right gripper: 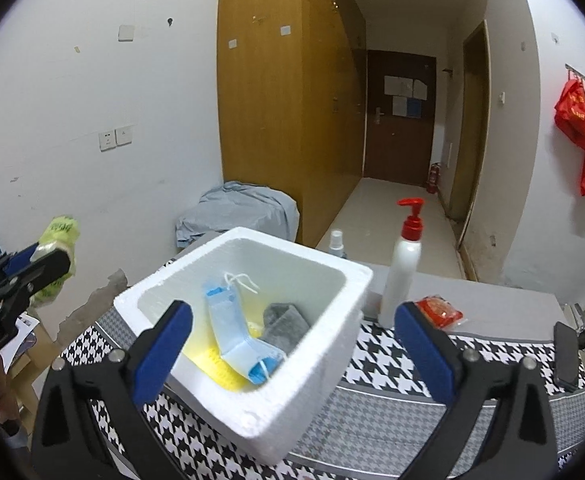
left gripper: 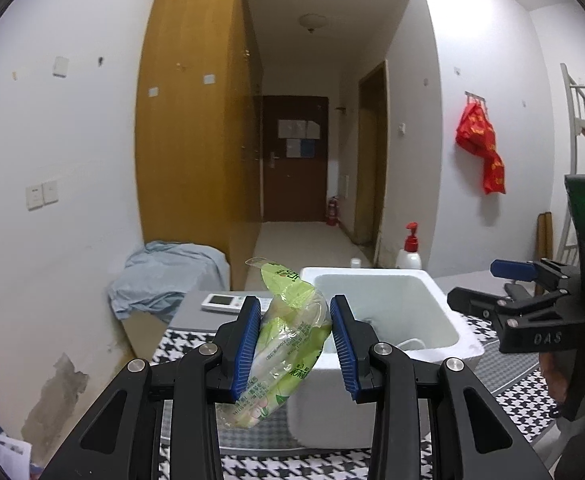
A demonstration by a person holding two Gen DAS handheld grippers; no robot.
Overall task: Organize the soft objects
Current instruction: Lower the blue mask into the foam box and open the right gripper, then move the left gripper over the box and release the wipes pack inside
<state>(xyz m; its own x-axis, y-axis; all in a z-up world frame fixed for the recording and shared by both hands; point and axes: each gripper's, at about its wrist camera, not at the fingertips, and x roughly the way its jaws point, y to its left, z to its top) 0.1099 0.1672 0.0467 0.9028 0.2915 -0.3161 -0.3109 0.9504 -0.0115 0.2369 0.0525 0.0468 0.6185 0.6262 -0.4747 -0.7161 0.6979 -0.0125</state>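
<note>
My left gripper is shut on a green plastic packet, which it holds up left of a white foam box. In the right wrist view the same packet sticks out of the left gripper at the far left. My right gripper stands wide open in front of the foam box with nothing between its fingers; it also shows at the right edge of the left wrist view. Inside the box lie a blue face mask, a grey sock and something yellow.
The box rests on a houndstooth cloth over a table. Behind it stand a white pump bottle with a red top and a small spray bottle. A red packet and a black phone lie at the right. A white remote lies left of the box.
</note>
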